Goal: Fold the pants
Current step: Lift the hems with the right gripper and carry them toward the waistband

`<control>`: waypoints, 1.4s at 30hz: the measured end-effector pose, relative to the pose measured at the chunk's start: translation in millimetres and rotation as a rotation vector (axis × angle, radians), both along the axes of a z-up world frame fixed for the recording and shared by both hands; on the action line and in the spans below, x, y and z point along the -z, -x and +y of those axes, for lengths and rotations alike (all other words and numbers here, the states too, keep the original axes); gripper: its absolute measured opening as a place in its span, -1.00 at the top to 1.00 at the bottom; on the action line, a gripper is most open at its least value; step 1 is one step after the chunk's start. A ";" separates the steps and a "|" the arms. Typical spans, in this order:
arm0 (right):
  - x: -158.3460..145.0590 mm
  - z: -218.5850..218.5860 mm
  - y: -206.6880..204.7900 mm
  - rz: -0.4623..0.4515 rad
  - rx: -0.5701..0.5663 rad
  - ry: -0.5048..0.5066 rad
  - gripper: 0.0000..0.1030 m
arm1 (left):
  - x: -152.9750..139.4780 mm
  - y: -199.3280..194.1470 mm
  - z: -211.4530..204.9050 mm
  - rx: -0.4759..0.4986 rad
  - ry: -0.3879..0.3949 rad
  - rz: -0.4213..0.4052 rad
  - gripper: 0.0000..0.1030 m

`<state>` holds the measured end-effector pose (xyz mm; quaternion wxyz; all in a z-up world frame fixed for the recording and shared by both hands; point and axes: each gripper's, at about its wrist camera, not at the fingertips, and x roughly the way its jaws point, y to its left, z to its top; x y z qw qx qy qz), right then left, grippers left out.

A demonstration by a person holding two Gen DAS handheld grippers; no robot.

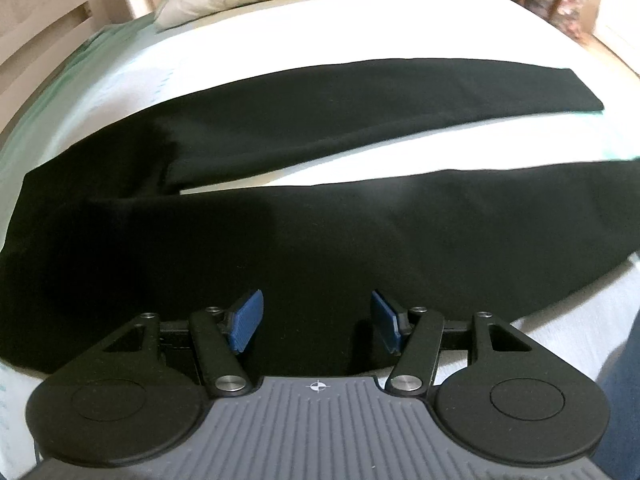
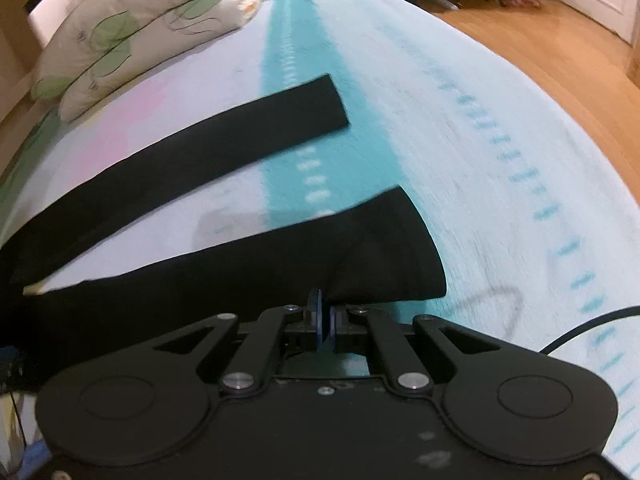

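Two tongs are working over the bed (image 2: 460, 128). The left tongs (image 1: 316, 320) are standing wide over the black pants (image 1: 320, 240), gripping nothing. The right tongs (image 2: 323, 320) are pinching shut on the near leg's cuff end. The pants are lying flat across the bed, legs spreading apart, near its front edge.

The pants (image 1: 320, 240) lying under and beyond the jaws are matt black cloth, smooth and almost without sheen, and the bedspread (image 2: 460, 160) ahead of the jaws is soft woven cloth in pale blue with a teal stripe. The left gripper (image 1: 318, 320) has matt black plastic arms, shiny metal pivot pins and ribbed blue pads (image 1: 248, 320). Far right of the right gripper (image 2: 325, 316), the floor (image 2: 560, 60) is glossy, smooth wood.
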<state>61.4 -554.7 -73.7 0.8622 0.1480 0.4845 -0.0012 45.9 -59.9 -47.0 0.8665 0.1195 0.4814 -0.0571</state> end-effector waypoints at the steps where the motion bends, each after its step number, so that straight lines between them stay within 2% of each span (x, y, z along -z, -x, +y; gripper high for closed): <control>1: 3.8 0.7 -2.4 0.002 0.001 0.008 0.93 | 1.1 0.7 -0.2 0.008 -0.001 0.004 -0.12; 5: 6.6 6.3 -9.1 -0.014 -0.037 0.062 0.87 | 5.1 2.7 -3.3 0.032 -0.025 0.025 -0.12; 7: 2.0 2.8 -7.3 -0.008 -0.041 0.059 0.61 | 5.7 5.4 -4.8 0.055 -0.033 0.026 -0.12; 9: -7.1 -1.3 -1.1 -0.031 -0.052 0.077 0.43 | 6.3 9.9 -8.3 0.096 -0.051 0.024 -0.12; 13: -23.3 -7.3 11.7 -0.049 -0.131 0.152 0.38 | 9.0 23.9 -19.0 0.216 -0.129 0.007 -0.12; 17: -27.9 -4.0 18.3 -0.037 -0.244 0.154 0.36 | 9.0 33.3 -24.7 0.251 -0.154 0.004 -0.12; 21: -15.7 -6.2 22.7 0.029 -0.251 0.037 0.36 | 12.5 35.0 -27.9 0.255 -0.166 0.017 -0.12; 25: -2.9 0.3 25.7 0.028 -0.266 0.049 0.31 | 14.0 35.4 -28.0 0.263 -0.174 0.024 -0.12; 31: 11.7 -13.2 11.2 0.027 -0.146 -0.206 0.29 | 12.9 31.3 -25.3 0.249 -0.149 0.035 -0.12; 34: 18.7 -18.7 -2.9 0.034 -0.051 -0.304 0.30 | 10.6 24.9 -19.9 0.249 -0.140 0.031 -0.12; 35: 18.8 -20.4 -5.8 0.030 -0.023 -0.325 0.35 | 10.0 24.5 -19.4 0.249 -0.138 0.030 -0.12; 37: 16.8 -21.0 -12.5 0.016 0.010 -0.333 0.91 | 9.5 27.1 -16.9 0.254 -0.127 0.029 -0.12; 42: -3.1 -16.3 -20.7 -0.029 0.028 -0.327 0.91 | 6.4 33.3 -19.7 0.292 -0.098 0.010 -0.12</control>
